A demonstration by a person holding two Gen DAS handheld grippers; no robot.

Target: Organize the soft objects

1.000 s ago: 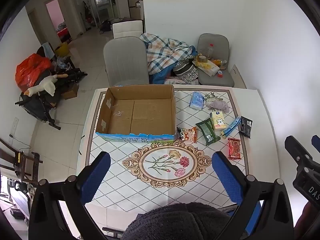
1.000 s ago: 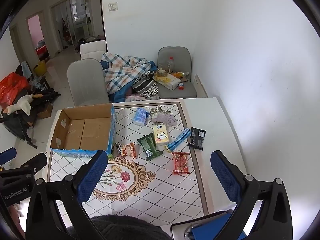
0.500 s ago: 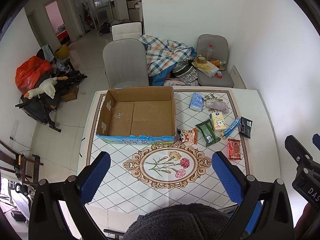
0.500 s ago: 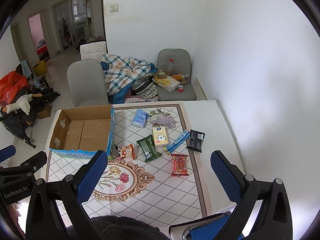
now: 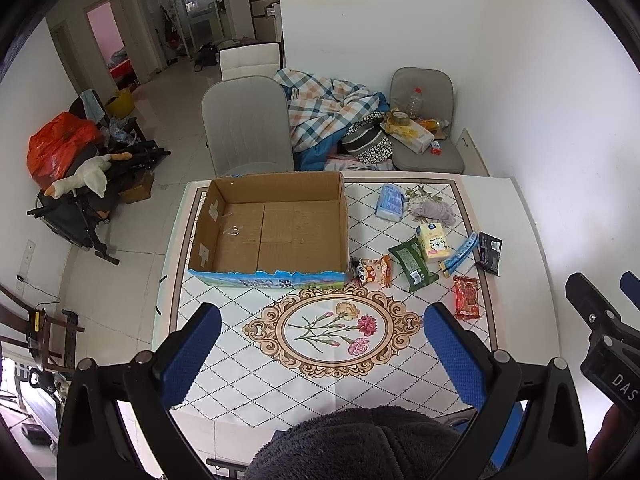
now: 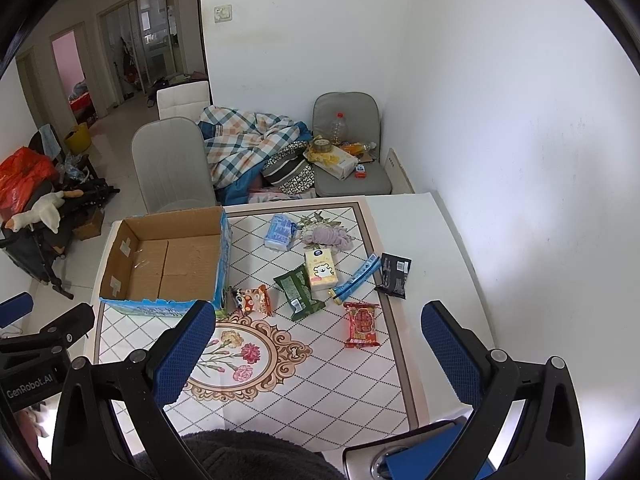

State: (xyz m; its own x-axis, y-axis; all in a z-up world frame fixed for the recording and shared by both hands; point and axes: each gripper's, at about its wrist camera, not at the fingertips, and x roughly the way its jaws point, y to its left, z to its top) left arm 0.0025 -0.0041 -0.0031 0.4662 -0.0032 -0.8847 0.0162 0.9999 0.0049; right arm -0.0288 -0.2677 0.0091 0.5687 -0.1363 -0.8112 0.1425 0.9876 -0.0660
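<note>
Above the near edge of the tabletop (image 5: pixel 516 216), both pairs of tongs hung wide open and empty, the left tongs (image 5: pixel 320 344) over the flower medallion (image 5: pixel 332 330) and the right tongs (image 6: pixel 316 344) nearer the white right margin. A cardboard box (image 5: pixel 272 228) sat on the left half, open at the top, with only bare flaps inside. To its right the soft things lay scattered, all apart from the tongs: a blue tissue pack (image 5: pixel 390 202) and a purple knitted bundle (image 5: pixel 434 212) at the far side, a yellow tissue pack (image 5: pixel 432 242) in the middle, a green packet (image 5: pixel 414 264) touching it, a panda snack bag (image 5: pixel 372 270) just beside the box's front corner, a blue stick packet (image 5: pixel 460 254), a black packet (image 5: pixel 490 252) and a red packet (image 5: pixel 466 297) nearest. A grey chair (image 5: pixel 246 128) stood behind the box; a plaid blanket (image 5: pixel 328 108) was heaped beyond.
</note>
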